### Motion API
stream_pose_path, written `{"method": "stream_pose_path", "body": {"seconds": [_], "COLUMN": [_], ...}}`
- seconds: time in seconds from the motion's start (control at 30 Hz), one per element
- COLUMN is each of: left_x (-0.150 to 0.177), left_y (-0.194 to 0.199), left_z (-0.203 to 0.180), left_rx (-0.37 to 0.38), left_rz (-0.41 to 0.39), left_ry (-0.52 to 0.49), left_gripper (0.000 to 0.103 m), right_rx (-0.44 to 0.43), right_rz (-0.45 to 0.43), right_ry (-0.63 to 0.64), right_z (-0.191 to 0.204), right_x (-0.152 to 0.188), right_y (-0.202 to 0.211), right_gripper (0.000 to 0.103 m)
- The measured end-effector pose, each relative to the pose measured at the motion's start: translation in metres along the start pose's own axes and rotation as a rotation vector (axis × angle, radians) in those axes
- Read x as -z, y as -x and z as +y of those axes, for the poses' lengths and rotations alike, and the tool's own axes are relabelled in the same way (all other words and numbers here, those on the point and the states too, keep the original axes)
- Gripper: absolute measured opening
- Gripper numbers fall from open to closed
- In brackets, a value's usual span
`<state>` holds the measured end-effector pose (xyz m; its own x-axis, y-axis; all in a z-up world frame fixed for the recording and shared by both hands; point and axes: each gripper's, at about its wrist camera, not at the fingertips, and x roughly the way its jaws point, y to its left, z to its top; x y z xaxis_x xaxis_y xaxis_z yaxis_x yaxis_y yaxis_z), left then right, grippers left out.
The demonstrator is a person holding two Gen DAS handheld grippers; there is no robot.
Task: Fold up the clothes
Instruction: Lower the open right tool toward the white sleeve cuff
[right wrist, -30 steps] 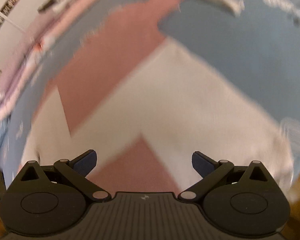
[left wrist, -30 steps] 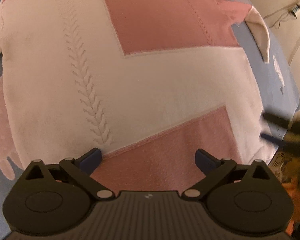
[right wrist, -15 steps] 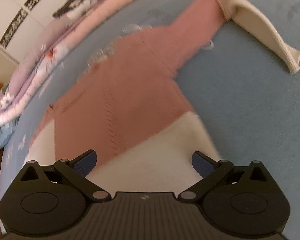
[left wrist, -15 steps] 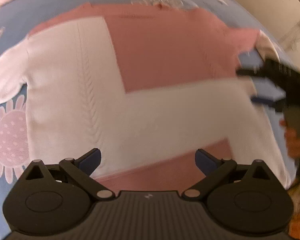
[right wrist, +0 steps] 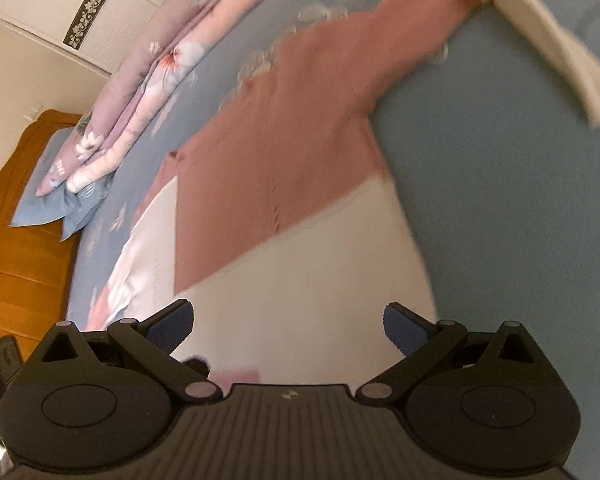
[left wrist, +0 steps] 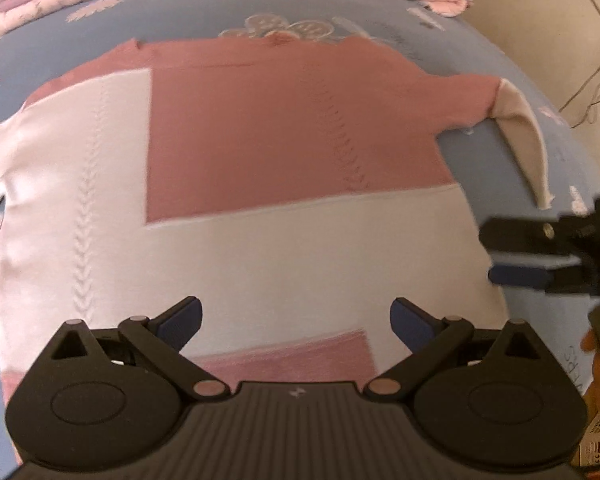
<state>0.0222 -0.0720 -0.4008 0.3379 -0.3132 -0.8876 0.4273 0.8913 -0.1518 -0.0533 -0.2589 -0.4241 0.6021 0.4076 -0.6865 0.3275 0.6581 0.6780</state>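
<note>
A blue floral bedsheet carries the pink-and-white sweater, spread flat. Both the left gripper and right gripper hover spread wide, holding nothing. A clean fold likely means pinching the outstretched sleeve near its cuff and laying it across the body.

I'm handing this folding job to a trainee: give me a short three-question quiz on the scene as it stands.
1. True or false: the left hand-held gripper is shut on the sweater.
2. The cream cuff belongs to a sleeve that is: A) tucked under the body, B) spread out on the blue bedsheet, C) held by the right hand-held gripper.
3. Fill in: a folded floral ____ lies beyond the sweater.

Key: 1 false; 2 B; 3 quilt.
</note>
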Motion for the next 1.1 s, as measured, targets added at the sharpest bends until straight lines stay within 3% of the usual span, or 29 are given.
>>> {"method": "stream_pose_path", "body": {"seconds": [0.1, 0.3, 0.47, 0.6, 0.67, 0.83, 0.9, 1.1], "left_x": [0.0, -0.011, -0.017, -0.02, -0.021, -0.023, -0.025, -0.029], "left_y": [-0.002, -0.002, -0.004, -0.004, -0.006, -0.008, -0.007, -0.011], "left_z": [0.005, 0.011, 0.011, 0.017, 0.021, 0.031, 0.032, 0.033], "left_rx": [0.007, 0.034, 0.069, 0.103, 0.103, 0.12, 0.13, 0.141], "left_rz": [0.036, 0.052, 0.04, 0.045, 0.05, 0.066, 0.062, 0.058], "left_ry": [0.029, 0.037, 0.024, 0.014, 0.004, 0.009, 0.006, -0.015], "left_gripper": [0.1, 0.1, 0.1, 0.1, 0.1, 0.1, 0.1, 0.1], "right_rx": [0.035, 0.092, 0.07, 0.147, 0.146, 0.237, 0.257, 0.173], "right_rz": [0.065, 0.081, 0.051, 0.071, 0.063, 0.11, 0.09, -0.051], "right_ry": [-0.054, -0.087, -0.078, -0.137, -0.165, -0.168, -0.197, -0.171], "right_z": [-0.011, -0.015, 0.006, -0.004, -0.011, -0.008, -0.002, 0.017], "right_x": [0.013, 0.034, 0.033, 0.047, 0.058, 0.078, 0.076, 0.048], "right_y": [-0.009, 0.019, 0.017, 0.009, 0.017, 0.031, 0.032, 0.008], "right_gripper": [0.103, 0.103, 0.103, 0.103, 0.103, 0.103, 0.103, 0.103]}}
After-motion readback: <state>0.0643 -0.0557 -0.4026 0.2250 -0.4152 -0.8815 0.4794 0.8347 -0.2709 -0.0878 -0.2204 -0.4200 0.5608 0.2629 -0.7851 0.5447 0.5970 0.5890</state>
